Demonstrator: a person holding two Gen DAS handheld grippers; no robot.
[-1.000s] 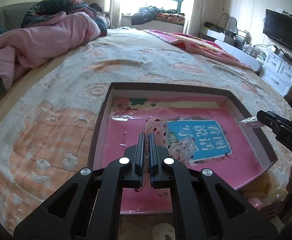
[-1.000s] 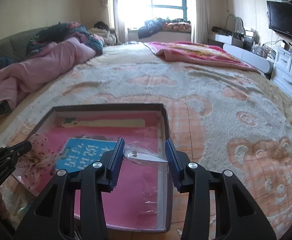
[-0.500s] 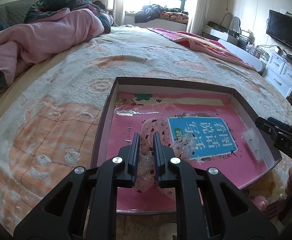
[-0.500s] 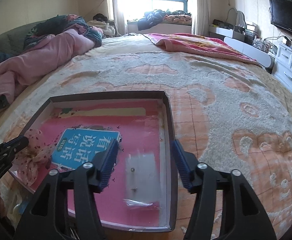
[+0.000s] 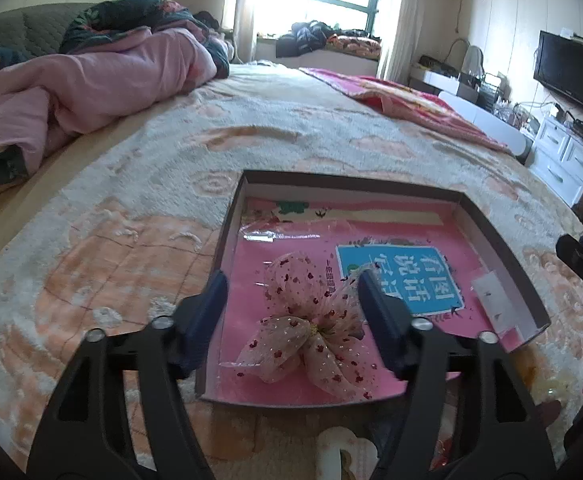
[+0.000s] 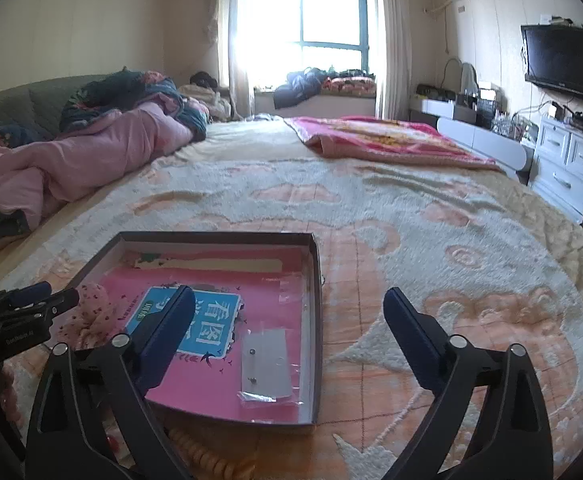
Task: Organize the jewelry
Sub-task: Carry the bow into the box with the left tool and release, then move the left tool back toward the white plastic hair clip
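Note:
A shallow dark-rimmed box point(image 5: 491, 224) with a pink lining lies on the bed; it also shows in the right wrist view point(image 6: 316, 280). A sheer spotted bow point(image 5: 311, 328) lies in its near left part, between the fingers of my open left gripper point(image 5: 291, 300), not held. A clear bag with small earrings point(image 6: 265, 364) lies in the box's near right part, also visible in the left wrist view point(image 5: 491, 300). My right gripper point(image 6: 287, 320) is open and empty above that corner of the box.
A blue label point(image 5: 399, 280) lies on the box floor, with a clear packet point(image 5: 267, 236) near its far left. Beige beads point(image 6: 207, 456) and a white piece point(image 5: 343, 456) lie on the fuzzy blanket point(image 6: 451, 240) before the box. Pink bedding point(image 5: 91, 80) is piled far left.
My left gripper opened and let the bow drop into the box. My right gripper released the earring bag, which now lies flat in the box, and pulled back.

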